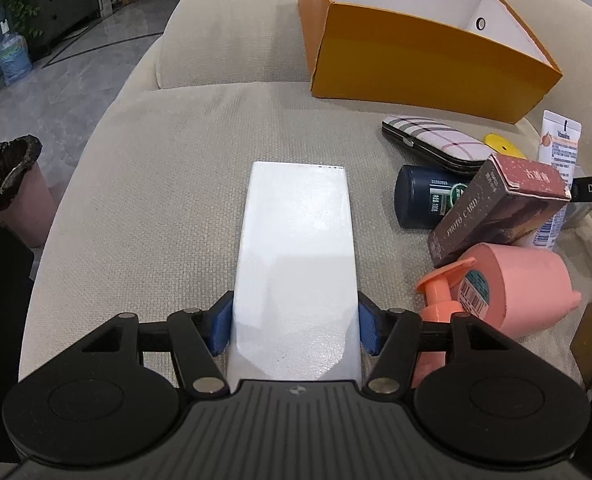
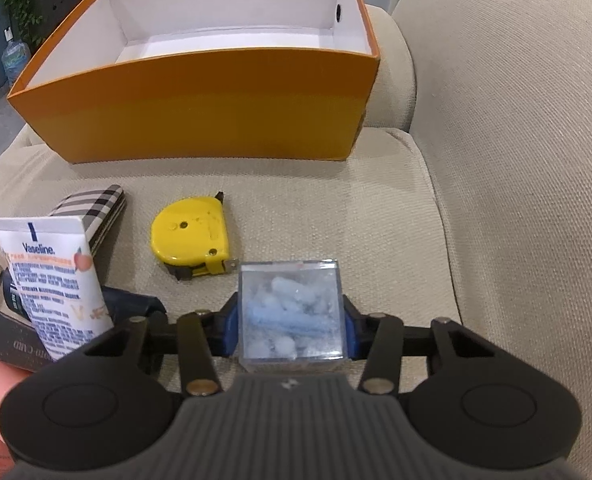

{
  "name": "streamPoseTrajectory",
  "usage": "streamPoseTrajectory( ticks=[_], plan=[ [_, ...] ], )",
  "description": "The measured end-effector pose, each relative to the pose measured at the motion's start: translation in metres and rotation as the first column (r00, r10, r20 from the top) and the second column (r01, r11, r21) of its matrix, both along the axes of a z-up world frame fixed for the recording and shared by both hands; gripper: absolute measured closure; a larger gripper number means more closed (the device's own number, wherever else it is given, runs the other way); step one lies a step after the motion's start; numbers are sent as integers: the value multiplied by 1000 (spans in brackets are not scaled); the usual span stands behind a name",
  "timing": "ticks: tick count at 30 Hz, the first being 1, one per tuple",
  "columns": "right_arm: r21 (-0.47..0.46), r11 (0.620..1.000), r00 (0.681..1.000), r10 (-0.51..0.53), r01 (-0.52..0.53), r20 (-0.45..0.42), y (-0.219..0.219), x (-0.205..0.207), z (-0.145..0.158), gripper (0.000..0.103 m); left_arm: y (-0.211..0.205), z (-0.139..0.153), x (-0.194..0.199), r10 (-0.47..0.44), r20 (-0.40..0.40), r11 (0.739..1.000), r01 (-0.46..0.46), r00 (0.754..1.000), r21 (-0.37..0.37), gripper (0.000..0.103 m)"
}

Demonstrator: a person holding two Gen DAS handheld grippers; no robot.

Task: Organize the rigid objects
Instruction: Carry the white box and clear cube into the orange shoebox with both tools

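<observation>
My left gripper is shut on a long flat white box, its blue pads pressing both long sides near the close end. The box lies on the beige sofa cushion. In the right wrist view, my right gripper is shut on a small clear plastic cube filled with pale blue pieces. An open orange box with a white inside stands at the back of the seat, also seen as the orange box to the upper right of the left gripper.
Right of the white box lie a plaid case, a dark blue jar, a photo card carton, a pink pump bottle and a Vaseline tube. A yellow tape measure lies before the cube. A lined bin stands on the floor at left.
</observation>
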State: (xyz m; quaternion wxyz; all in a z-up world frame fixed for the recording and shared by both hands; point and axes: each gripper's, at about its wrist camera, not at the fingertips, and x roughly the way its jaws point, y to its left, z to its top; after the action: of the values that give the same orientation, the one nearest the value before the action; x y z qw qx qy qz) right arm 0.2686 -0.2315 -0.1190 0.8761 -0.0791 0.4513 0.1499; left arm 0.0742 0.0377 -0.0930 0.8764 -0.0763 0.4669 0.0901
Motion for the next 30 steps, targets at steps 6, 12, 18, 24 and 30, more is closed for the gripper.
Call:
streamPoseTrajectory(
  ticks=[6, 12, 18, 24, 30],
  plan=[
    [23, 1000, 1000, -1, 1, 2, -2, -1, 1, 57, 1, 4, -1, 6, 11, 1000, -6, 1000, -11, 34],
    [47, 999, 1000, 9, -9, 6, -4, -5, 6, 57, -1, 18, -5, -6, 39, 1000, 6, 999, -9, 34],
    [69, 997, 1000, 19, -19, 13, -3, -19, 17, 57, 1, 33, -6, -9, 70, 1000, 9, 998, 0, 34],
    [80, 997, 1000, 21, -22, 20, -6, -27, 27, 57, -3, 43, -9, -21, 87, 1000, 21, 996, 6, 34],
    [92, 996, 999, 19, -22, 32, -11, -32, 36, 57, -6, 56, -10, -35, 106, 999, 33, 994, 19, 34]
  ],
)
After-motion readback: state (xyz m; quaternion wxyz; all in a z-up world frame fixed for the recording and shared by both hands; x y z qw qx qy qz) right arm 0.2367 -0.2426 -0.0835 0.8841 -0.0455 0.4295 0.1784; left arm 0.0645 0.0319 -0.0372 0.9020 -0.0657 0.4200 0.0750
